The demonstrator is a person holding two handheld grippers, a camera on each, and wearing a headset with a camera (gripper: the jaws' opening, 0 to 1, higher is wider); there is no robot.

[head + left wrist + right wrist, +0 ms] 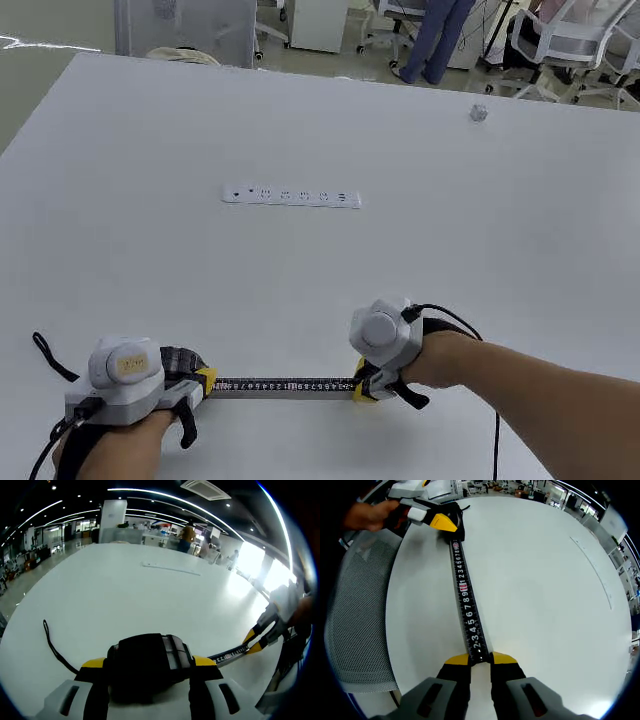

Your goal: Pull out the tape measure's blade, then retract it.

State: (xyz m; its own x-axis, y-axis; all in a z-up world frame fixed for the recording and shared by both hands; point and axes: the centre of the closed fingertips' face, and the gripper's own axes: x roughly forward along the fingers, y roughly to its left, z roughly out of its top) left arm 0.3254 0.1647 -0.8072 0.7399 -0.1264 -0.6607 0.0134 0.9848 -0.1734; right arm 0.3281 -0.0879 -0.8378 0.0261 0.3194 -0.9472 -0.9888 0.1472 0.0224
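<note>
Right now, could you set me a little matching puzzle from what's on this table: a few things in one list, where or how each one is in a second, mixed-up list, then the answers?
Things:
1. tape measure case
2. blade
3. power strip
4. right claw

States:
A. lying alone in the middle of the table
B. shut on the blade's tip
C. held in the left claw
D. pulled out flat along the table

Pairs: 1-C, 2-D, 3-A, 4-B.

Clamped: left hand-held gripper [205, 382], right hand-held gripper [360, 386]
</note>
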